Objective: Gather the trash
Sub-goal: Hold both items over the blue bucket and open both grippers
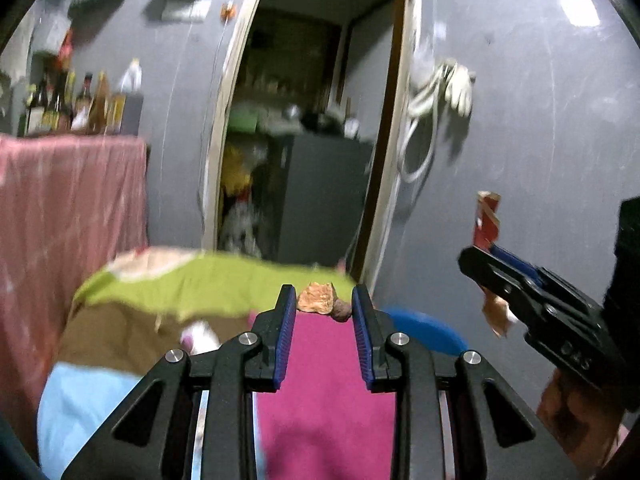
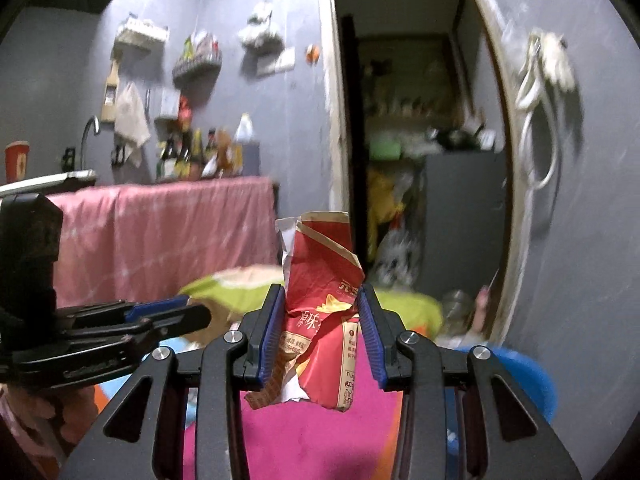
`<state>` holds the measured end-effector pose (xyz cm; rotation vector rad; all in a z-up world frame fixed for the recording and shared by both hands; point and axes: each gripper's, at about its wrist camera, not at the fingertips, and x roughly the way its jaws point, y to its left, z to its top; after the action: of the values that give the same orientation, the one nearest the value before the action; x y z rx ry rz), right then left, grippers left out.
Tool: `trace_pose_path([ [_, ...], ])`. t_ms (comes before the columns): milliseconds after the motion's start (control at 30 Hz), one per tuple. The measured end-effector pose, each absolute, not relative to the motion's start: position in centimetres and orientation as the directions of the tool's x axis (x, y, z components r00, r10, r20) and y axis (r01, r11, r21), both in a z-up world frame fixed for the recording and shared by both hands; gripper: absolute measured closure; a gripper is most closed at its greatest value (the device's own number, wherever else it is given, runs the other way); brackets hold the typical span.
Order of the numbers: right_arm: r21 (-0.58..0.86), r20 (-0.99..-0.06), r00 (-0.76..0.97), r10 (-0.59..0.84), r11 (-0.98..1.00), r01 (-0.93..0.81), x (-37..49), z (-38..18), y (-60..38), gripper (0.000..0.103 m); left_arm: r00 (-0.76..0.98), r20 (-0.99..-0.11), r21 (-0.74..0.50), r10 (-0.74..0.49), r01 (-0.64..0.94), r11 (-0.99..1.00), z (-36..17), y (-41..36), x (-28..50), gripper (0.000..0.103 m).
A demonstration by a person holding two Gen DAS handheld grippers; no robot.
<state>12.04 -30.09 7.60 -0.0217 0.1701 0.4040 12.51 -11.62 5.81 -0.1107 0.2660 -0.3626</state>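
Observation:
My left gripper (image 1: 324,300) is shut on a small brown crumpled scrap of trash (image 1: 318,302), pinched between its blue-padded fingertips and held up in the air. My right gripper (image 2: 322,300) is shut on a crumpled red paper snack packet (image 2: 320,312), which stands upright between the pads. The right gripper (image 1: 490,258) with the red packet (image 1: 486,222) also shows at the right of the left wrist view. The left gripper (image 2: 192,310) shows side-on at the left of the right wrist view; the scrap is hidden there.
Below lies patchwork cloth in magenta (image 1: 324,392), green (image 1: 208,280) and light blue. A blue round tub (image 2: 528,376) sits at lower right. A pink-draped counter (image 2: 168,232) with bottles stands left. An open doorway (image 2: 420,160) leads to a cluttered room. A cable coil (image 2: 536,120) hangs on the grey wall.

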Motion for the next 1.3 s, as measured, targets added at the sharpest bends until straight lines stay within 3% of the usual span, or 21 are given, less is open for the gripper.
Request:
trace_pose_path([
  [333, -0.059, 0.02, 0.977, 0.212, 0.976, -0.21, 12.0, 11.3, -34.9, 0.068, 0.93, 0.0, -0.146, -0.367, 0.363, 0.92, 10.2, -17.1, 13.1, 0.079],
  [567, -0.083, 0.054, 0.994, 0.09, 0.993, -0.085, 13.6, 10.2, -38.5, 0.068, 0.921, 0.014, -0.145, -0.389, 0.387, 0.911, 9.8, -21.5, 15.9, 0.079],
  [833, -0.048, -0.01, 1.0, 0.01, 0.999, -0.011, 16.3, 6.2, -42.0, 0.067, 0.916, -0.09, -0.131, -0.392, 0.379, 0.916, 6.3, -26.0, 20.3, 0.079],
  [1300, 0.075, -0.227, 0.974, 0.011, 0.997, 0.006, 21.5, -0.7, -45.3, 0.067, 0.826, -0.406, -0.168, -0.391, 0.353, 0.92, -0.7, -29.7, 27.5, 0.079],
])
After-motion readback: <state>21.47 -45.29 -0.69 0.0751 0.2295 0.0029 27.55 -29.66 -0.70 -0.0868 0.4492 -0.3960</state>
